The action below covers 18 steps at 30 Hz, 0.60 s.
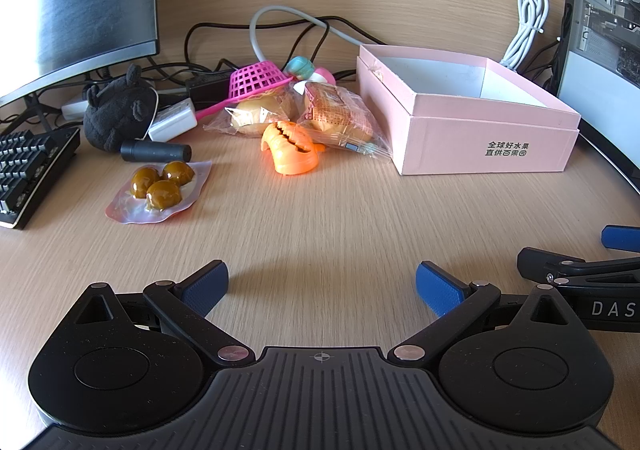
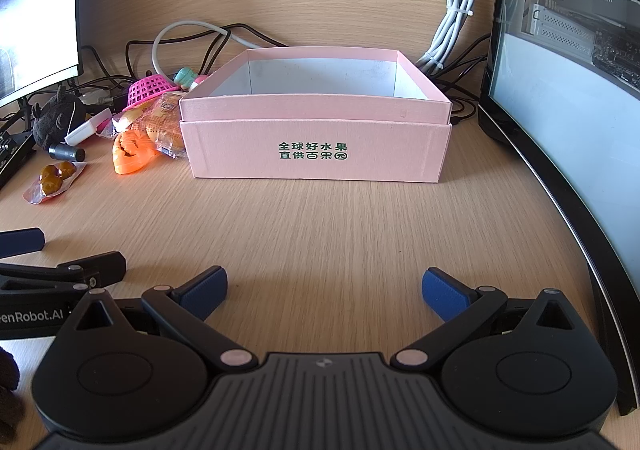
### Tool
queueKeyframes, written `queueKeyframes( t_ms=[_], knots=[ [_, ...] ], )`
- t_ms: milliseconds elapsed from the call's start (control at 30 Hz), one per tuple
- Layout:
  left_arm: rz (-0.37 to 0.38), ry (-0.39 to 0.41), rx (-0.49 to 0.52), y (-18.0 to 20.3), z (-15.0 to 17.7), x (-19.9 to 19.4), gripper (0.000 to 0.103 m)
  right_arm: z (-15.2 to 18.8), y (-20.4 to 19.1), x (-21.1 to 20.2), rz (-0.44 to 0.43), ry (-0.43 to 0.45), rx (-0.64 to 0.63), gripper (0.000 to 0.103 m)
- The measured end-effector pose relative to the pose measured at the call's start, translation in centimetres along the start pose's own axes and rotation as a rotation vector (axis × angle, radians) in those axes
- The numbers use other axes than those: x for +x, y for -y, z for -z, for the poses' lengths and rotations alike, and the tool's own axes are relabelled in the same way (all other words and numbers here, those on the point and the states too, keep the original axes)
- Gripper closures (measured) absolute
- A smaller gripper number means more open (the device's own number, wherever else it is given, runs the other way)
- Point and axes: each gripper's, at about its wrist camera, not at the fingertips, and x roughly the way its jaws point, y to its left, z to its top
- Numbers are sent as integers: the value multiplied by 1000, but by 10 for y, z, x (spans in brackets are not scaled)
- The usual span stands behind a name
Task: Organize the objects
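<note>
A pink open box [image 1: 486, 139] [image 2: 316, 145] stands on the wooden desk, nothing visible inside. To its left lies a pile: an orange toothed clip [image 1: 290, 149] [image 2: 130, 158], wrapped pastries [image 1: 336, 111] [image 2: 158, 117], a pink mesh basket [image 1: 258, 79] [image 2: 148, 89], a teal and pink toy [image 1: 302, 67] [image 2: 188, 77]. A packet of brown glazed balls [image 1: 162, 185] [image 2: 54, 175] lies further left, beside a black cylinder [image 1: 156, 151] and a black plush toy [image 1: 116, 111] [image 2: 56, 117]. My left gripper [image 1: 322, 288] is open over bare desk. My right gripper [image 2: 324, 292] is open too, facing the box.
A monitor [image 1: 72, 5] and a keyboard [image 1: 28, 169] stand at the left. A computer case [image 2: 568, 29] rises at the right, with a bundled white cable [image 1: 526, 25] [image 2: 456, 17] behind the box. Black cables and a white adapter [image 1: 172, 119] lie at the back.
</note>
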Motion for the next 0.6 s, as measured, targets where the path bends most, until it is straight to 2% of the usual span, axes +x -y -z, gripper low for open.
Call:
queueKeyframes(
  t_ms=[600],
  knots=[
    [0, 0, -2, -1, -1, 1, 0, 1, 2, -1, -29, 0, -23, 0]
  ],
)
